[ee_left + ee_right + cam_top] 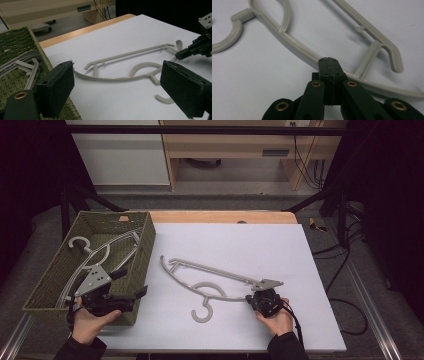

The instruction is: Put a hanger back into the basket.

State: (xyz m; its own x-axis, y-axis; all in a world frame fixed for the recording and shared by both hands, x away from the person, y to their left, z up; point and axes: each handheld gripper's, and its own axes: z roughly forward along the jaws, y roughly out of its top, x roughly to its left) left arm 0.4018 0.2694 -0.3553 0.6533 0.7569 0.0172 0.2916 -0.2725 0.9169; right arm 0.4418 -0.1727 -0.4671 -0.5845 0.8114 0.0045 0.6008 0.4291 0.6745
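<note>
In the high view, a grey plastic hanger (215,277) lies flat on the white counter (280,245), a little below the middle of the frame, its hook curling toward the lower edge. The right gripper (251,298) sits at the lower right of centre, held by a hand (276,319), with its tips at the hanger's right end. At the lower left, the left gripper (142,292) hangs over the near corner of a green woven basket (142,257), carried by the other hand (90,322). More grey hangers (100,257) lie inside the basket.

In the left gripper view, the two black jaws stand wide apart at the lower left and lower right with nothing between them; beyond them the hanger (130,67) lies on the counter at mid-frame. The basket (15,42) fills the left edge. The right gripper (178,55) shows at the far right, its tip against the hanger's end.

In the right gripper view, the jaws are pressed together, pad to pad, at the lower middle. Their tip rests right at the curved arm of the hanger (294,46), which sweeps from upper left to lower right; whether any plastic is pinched between the pads I cannot tell.
</note>
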